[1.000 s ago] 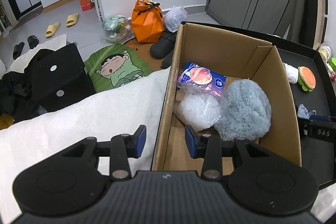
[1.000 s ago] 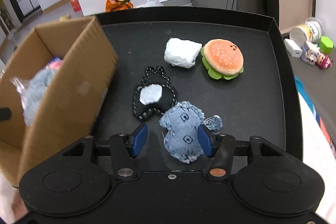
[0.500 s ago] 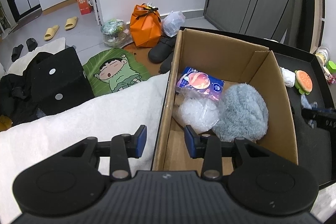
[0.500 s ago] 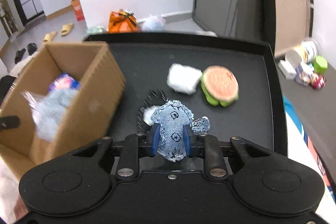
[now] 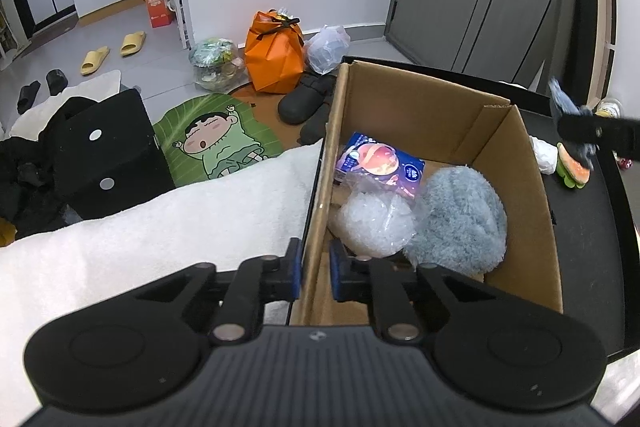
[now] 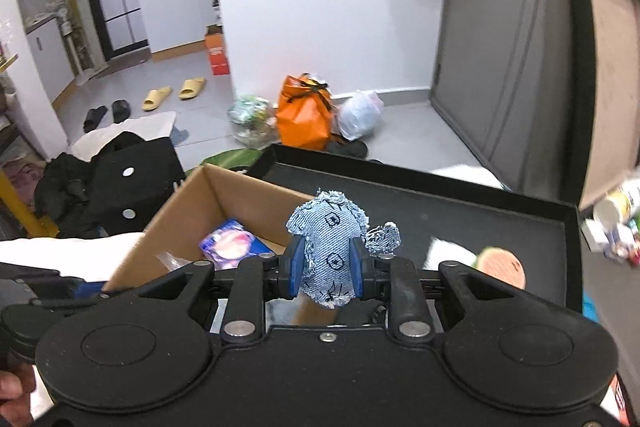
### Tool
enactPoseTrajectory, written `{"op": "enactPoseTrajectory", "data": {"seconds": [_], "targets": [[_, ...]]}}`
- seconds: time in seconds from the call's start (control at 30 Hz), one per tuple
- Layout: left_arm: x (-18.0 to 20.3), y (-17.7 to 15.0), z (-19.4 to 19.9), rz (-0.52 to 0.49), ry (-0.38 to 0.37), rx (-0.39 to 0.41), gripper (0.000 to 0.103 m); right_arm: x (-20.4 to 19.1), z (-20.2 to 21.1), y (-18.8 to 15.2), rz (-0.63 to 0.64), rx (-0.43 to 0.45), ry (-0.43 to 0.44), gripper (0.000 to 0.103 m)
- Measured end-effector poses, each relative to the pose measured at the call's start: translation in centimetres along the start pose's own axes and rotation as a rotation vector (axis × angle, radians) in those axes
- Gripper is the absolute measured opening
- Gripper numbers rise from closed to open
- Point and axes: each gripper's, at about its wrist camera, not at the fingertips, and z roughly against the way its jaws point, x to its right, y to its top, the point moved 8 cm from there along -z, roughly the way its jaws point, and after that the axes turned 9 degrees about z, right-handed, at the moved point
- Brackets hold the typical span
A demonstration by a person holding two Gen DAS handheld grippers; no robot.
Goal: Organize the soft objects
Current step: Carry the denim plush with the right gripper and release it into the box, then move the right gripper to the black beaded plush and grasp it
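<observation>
A lived-in home: yellow slippers [image 6: 176,93] on the floor beside white kitchen cabinets [image 6: 176,11], a cartoon floor mat [image 5: 216,143] nearby.

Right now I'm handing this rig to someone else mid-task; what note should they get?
Left gripper: shut on the box wall, steadying it.
Right gripper: shut on the denim toy, held above the tray beside the box.
Done: grey plush, plastic bag and blue packet are in the box.
Left: drop the denim toy in, then fetch the burger toy and white roll from the tray. The black pouch isn't clearly visible now; check the tray.
</observation>
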Motion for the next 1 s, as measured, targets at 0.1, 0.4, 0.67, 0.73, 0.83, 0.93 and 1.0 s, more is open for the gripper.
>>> {"op": "enactPoseTrajectory", "data": {"seconds": [0.1,0.4,0.67,0.73,0.83,0.93,1.0], "targets": [[-0.1,0.0,-0.1,0.001,-0.002,0.004,0.009,-0.8,-0.4,0.7,0.025,0.003,0.008,0.024],[-0.4,0.1,-0.2,0.015,-0.019,0.004,0.009,-2.9,-1.1,1.9,0.055,0.028,0.043,0.043],[-0.5,0.1,-0.3,0.025,-0.029,-0.003,0.009,-2.1,-0.1,0.8,0.026,0.029,0.01,0.086],[-0.5,0.2,-0.3,0.024,-0.029,-0.005,0.01,-1.7,0.1,0.2,0.026,0.026,-0.012,0.092],[-0.5,0.2,-0.4,0.025,-0.028,-0.009,0.011,-0.7,0.3,-0.8,0.012,0.012,-0.045,0.094],[-0.3,0.1,-0.3,0.014,-0.022,-0.012,0.013,0.3,0.5,-1.8,-0.023,0.014,-0.051,0.094],[-0.1,0.1,-0.2,0.014,-0.022,-0.014,0.015,1.0,0.7,-2.4,-0.039,0.018,-0.068,0.094]]}}
